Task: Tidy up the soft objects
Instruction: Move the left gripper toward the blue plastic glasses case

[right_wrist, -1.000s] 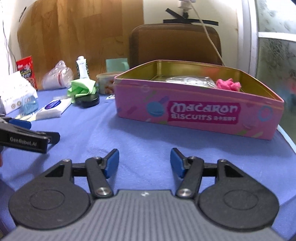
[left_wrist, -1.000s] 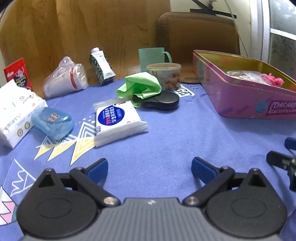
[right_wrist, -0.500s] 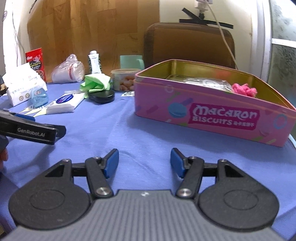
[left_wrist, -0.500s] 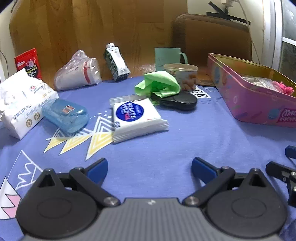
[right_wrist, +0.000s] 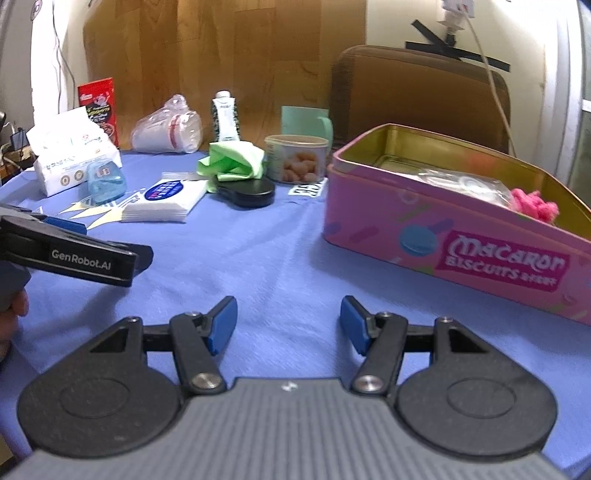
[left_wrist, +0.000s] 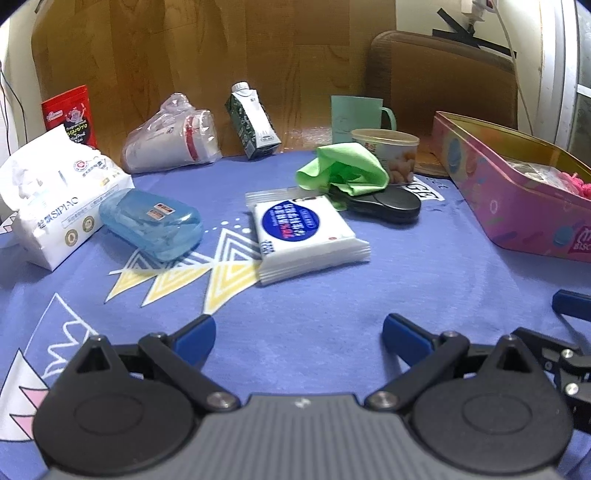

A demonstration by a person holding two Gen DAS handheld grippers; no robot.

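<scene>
The pink tin (left_wrist: pixel 517 206) runs off the right edge of the left wrist view, so its words are cut short. The green cloth (left_wrist: pixel 343 170) hides part of the black thing (left_wrist: pixel 388 205) under it. The clear bag (right_wrist: pixel 461 184) inside the tin is too blurry to tell what it holds.

wall: cream plaster wall (right_wrist: pixel 388 22) | panel: wooden board (left_wrist: pixel 184 55) | furniture: brown padded chair back (right_wrist: pixel 417 88) | surface: blue printed cloth surface (left_wrist: pixel 314 302) | window: frosted window (right_wrist: pixel 585 147) at the right edge
</scene>
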